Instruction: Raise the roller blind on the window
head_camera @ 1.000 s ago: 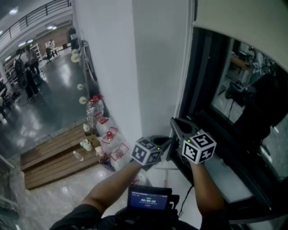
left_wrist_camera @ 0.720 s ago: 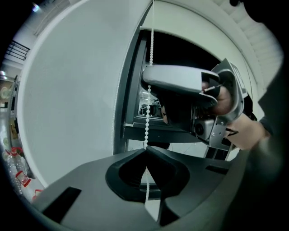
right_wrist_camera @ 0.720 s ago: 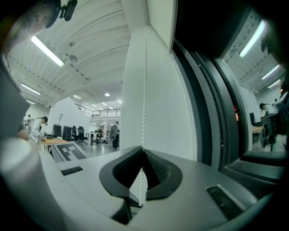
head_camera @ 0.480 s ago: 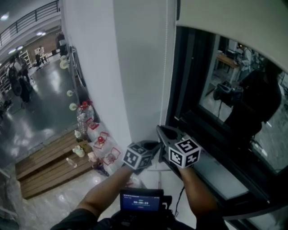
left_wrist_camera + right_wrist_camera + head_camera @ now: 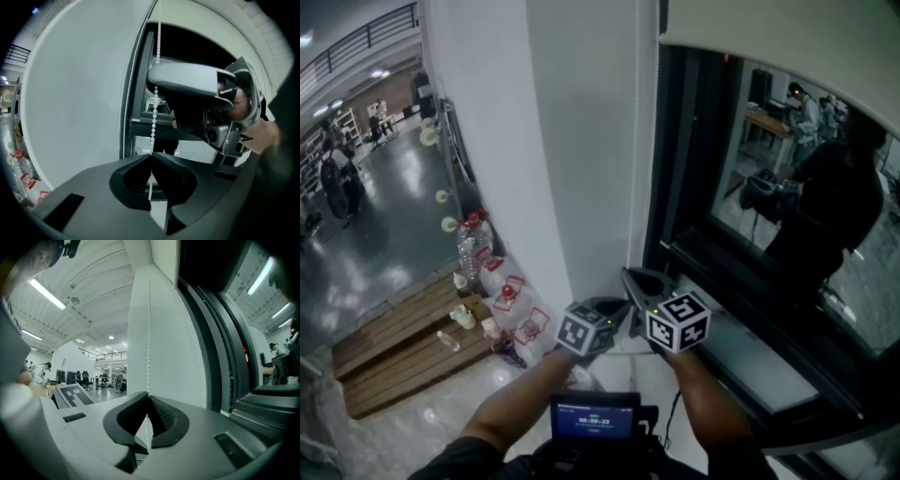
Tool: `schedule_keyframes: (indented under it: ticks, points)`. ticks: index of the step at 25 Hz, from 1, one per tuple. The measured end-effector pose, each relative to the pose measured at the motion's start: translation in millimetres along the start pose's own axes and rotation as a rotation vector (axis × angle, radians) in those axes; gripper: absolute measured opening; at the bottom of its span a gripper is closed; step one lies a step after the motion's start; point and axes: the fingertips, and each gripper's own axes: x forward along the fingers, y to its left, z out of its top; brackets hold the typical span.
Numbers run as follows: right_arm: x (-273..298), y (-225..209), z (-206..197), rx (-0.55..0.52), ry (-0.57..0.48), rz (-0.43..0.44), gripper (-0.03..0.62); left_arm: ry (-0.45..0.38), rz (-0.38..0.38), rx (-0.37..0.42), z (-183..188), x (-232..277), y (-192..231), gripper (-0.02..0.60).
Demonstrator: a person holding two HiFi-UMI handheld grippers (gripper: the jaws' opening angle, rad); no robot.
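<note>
Head view first: I've got both claws low down by the left edge of the window [image 5: 787, 216], right next to each other. My left gripper [image 5: 619, 307] sits a touch lower and my right gripper [image 5: 633, 278] is just above it. The roller blind [image 5: 787, 47] only covers the top right corner of this view, and the dark glass below its bottom edge is bare. The bead chain [image 5: 637, 141] hangs down along the white wall [image 5: 572, 141] beside the frame and ends up right at my claws. Off to the left there are some water bottles [image 5: 473, 239] on the floor by a wooden pallet [image 5: 394, 347].

Left gripper view: the jaws are clenched on the bead chain and the beads come straight up out of the pinch. Just above, the chain runs up to the tip of my right claw and carries on past it. A second strand [image 5: 127, 108] hangs further left, against the wall.

Right gripper view: same deal, the jaws are squeezed together with the chain caught between them. From there the chain runs straight up the white wall, with the dark window frame off to the right.
</note>
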Motion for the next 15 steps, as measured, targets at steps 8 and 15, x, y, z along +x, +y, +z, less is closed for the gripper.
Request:
schedule_keyframes:
  ticks: [8,15]
  points:
    - [-1.6,-2.7,0.8,0.008,0.001,-0.004,0.005,-0.195,0.047,0.022,64.9,-60.4,10.3,0.04]
    - [0.0,2.2,-0.1,0.008,-0.005,0.008,0.005,-0.433,0.066,0.093,197.2,-103.9,1.2,0.04]
